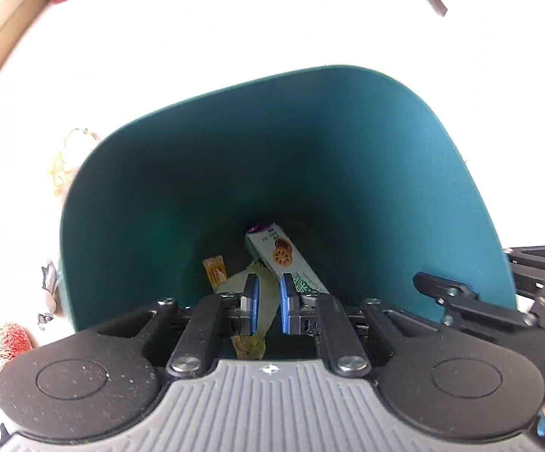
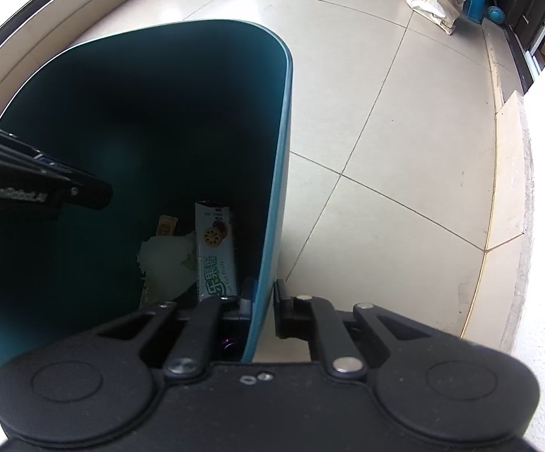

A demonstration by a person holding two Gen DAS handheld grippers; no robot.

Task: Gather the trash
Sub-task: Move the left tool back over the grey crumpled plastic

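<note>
- The right tongs (image 2: 264, 303) clamp the bin (image 2: 272, 196) wall, one finger inside, one outside.
- A biscuit pack (image 2: 216, 248), crumpled paper (image 2: 167, 260) and a yellow wrapper (image 2: 167, 226) lie inside.
- The left tongs (image 2: 84, 192) reach over the bin.
- Tiled floor (image 2: 385, 132) alongside.

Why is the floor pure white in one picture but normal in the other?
Left wrist view: the floor is overexposed to white, while the teal bin reads clearly. Right wrist view: the floor tiles are well lit, but the bin's inside is nearly black. Both bend straight lines.
</note>
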